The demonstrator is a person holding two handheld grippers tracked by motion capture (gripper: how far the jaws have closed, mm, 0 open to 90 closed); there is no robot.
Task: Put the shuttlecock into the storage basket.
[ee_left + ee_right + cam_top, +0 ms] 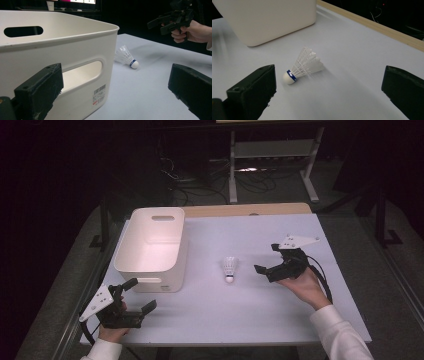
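Shuttlecock [229, 268] lies on its side mid-desk [260, 320], at 3 o'clock from white bin [152, 247]. Right hand-held gripper [267, 260] wide, aimed at it, likely for pickup. Left hand-held gripper [137, 295] wide, idle beside bin.

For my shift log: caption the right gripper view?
Open right gripper facing a shuttlecock lying on the table near a white bin.

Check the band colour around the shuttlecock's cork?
Blue, a narrow band on the shuttlecock just above its white cork; clearest in the right gripper view.
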